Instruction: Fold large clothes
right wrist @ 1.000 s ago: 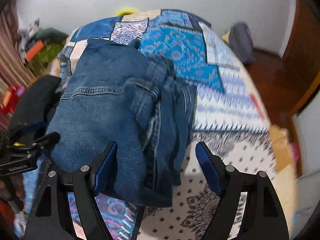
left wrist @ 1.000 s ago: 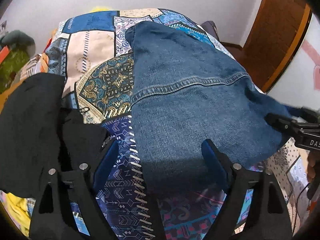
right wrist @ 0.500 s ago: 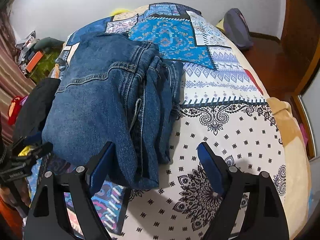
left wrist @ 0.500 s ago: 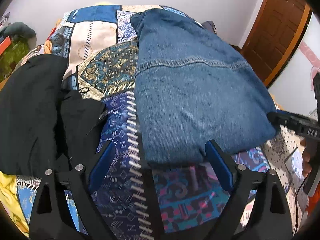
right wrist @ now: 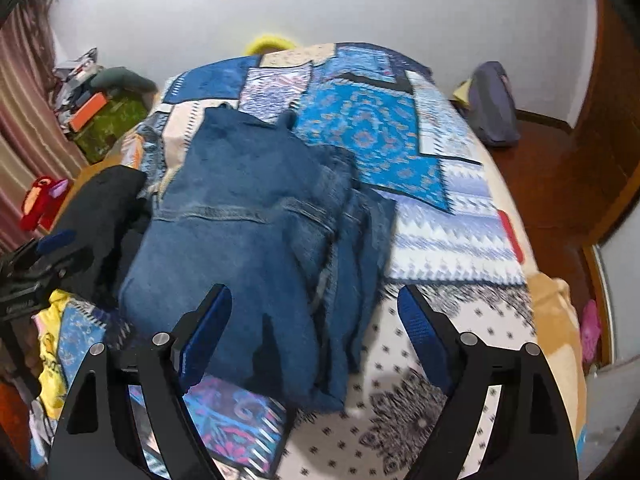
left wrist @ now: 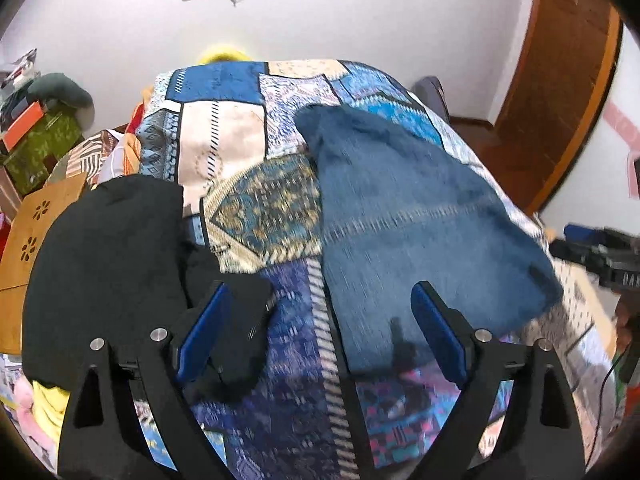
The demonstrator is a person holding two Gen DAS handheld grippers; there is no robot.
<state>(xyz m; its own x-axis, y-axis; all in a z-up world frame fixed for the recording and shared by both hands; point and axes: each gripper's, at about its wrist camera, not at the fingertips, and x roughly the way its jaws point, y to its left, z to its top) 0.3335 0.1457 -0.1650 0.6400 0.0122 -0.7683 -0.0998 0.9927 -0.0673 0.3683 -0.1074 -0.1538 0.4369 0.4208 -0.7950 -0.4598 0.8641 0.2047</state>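
Observation:
The folded blue jeans (left wrist: 420, 220) lie in a thick bundle on the patchwork bedspread (left wrist: 224, 140). My left gripper (left wrist: 319, 290) hovers open above the bundle's near left edge, with nothing between its blue pads. In the right wrist view the jeans (right wrist: 248, 240) show stacked layers along their right side. My right gripper (right wrist: 314, 292) hangs open over their near end and touches nothing. Each gripper also shows in the other's view: the right gripper (left wrist: 600, 252) beside the jeans' right corner, the left gripper (right wrist: 36, 264) at the left edge.
A black garment (left wrist: 104, 260) lies crumpled left of the jeans, with a yellow garment (right wrist: 52, 360) below it. A wooden stool (left wrist: 24, 232) and a green box (left wrist: 36, 148) stand left of the bed. A backpack (right wrist: 492, 108) and a wooden door (left wrist: 560, 80) are on the right.
Both grippers have lifted up and back from the jeans, which now sit lower and smaller in both views. The jaws stand a little wider. The jeans stay folded on the bed.

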